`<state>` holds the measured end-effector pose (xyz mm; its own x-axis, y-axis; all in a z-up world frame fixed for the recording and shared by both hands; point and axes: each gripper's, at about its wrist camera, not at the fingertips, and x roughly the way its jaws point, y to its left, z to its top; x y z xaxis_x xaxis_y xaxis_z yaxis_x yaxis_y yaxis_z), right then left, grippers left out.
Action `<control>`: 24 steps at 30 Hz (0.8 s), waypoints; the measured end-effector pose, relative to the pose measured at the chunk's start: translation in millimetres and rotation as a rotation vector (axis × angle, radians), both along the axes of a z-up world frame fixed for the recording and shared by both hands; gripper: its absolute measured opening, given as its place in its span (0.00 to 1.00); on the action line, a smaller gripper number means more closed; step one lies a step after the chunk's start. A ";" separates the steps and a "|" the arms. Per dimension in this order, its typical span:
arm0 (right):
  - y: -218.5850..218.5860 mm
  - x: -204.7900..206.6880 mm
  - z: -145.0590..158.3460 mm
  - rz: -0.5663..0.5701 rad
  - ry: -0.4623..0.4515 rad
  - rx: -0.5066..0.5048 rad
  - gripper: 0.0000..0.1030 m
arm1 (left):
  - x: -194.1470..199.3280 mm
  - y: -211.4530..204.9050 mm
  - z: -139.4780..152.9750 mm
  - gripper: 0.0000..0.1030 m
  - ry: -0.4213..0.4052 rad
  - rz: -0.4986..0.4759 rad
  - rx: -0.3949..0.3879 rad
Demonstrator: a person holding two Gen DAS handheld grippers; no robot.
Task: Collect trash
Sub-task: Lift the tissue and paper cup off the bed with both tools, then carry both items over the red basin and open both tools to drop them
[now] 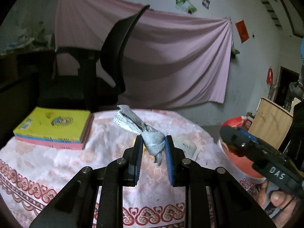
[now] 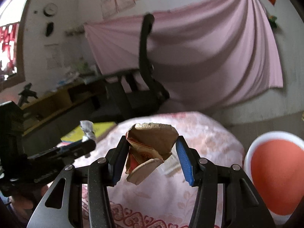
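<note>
Left wrist view: round table under a pink floral cloth (image 1: 47, 163) fills the lower frame below and ahead of the tool; red bin with a white rim (image 1: 235, 163) sits off the table edge to the right, partly behind the other tool. Stack of books, yellow cover on top (image 1: 53, 127), lies ahead-left on the cloth, not trash as far as I can judge. Left gripper (image 1: 153, 144) is clamped on a knotted grey-blue perforated wipe (image 1: 152, 140), pads pressing the knot from both sides, the loose end sticking up and away to the left, the whole thing lifted clear of the cloth. Right wrist view: right gripper (image 2: 152, 148) is closed on a crushed brown paper cup (image 2: 150, 146), red print on its side, base disc hanging toward the camera, held above the table; the red bin (image 2: 275, 174) is just to the right of and below that tool, mouth open, nothing visible inside from here. Progress call: both pickups look done, neither piece is binned yet, so roughly mid-task. Still on the cloth: a small white sachet or paper packet (image 1: 187, 147) just ahead-right of the left tool, and a sliver of something yellow (image 1: 144, 148) right behind the left tool's near pad, too hidden to identify. Remaining, as I read it: carry both loads right to the bin, release, return for the packet.
</note>
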<state>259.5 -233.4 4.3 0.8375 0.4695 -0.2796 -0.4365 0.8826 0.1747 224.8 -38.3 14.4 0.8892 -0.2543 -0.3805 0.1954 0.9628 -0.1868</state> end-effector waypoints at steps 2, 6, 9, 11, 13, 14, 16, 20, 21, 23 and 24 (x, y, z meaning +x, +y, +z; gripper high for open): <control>-1.7 -7.1 4.2 0.001 -0.042 0.012 0.48 | -6.6 -0.4 3.4 0.19 -0.038 0.007 0.004; -6.5 -15.6 10.0 -0.017 -0.102 0.031 0.48 | -17.8 -4.2 7.5 0.19 -0.109 0.024 0.027; -12.4 -21.1 14.5 -0.045 -0.145 0.035 0.48 | -27.8 -10.3 11.0 0.19 -0.168 0.037 0.065; -16.1 -22.3 16.1 -0.057 -0.166 0.033 0.48 | -36.0 -17.5 14.2 0.19 -0.212 0.040 0.096; -21.1 -25.2 18.9 -0.076 -0.188 0.030 0.48 | -38.5 -23.3 16.8 0.19 -0.236 0.037 0.110; -24.2 -26.5 20.1 -0.086 -0.196 0.030 0.48 | -40.0 -27.7 18.8 0.19 -0.248 0.035 0.111; -31.1 -30.2 23.1 -0.108 -0.217 0.029 0.48 | -40.7 -34.8 22.0 0.19 -0.270 0.024 0.112; -45.8 -36.2 28.6 -0.164 -0.264 0.021 0.48 | -43.9 -60.0 33.0 0.19 -0.324 -0.008 0.135; -51.2 -37.6 28.9 -0.175 -0.269 0.026 0.48 | -43.7 -66.9 35.6 0.19 -0.337 -0.019 0.136; -64.5 -38.1 30.1 -0.207 -0.273 0.045 0.48 | -44.2 -78.1 41.2 0.19 -0.351 -0.041 0.134; -70.4 -38.7 30.1 -0.221 -0.273 0.053 0.48 | -42.7 -85.0 44.0 0.19 -0.354 -0.059 0.135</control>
<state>220.8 -303.8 34.4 0.9609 0.2766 -0.0118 -0.2730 0.9538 0.1256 182.0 -123.2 58.4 0.9568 -0.2776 -0.0859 0.2810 0.9592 0.0301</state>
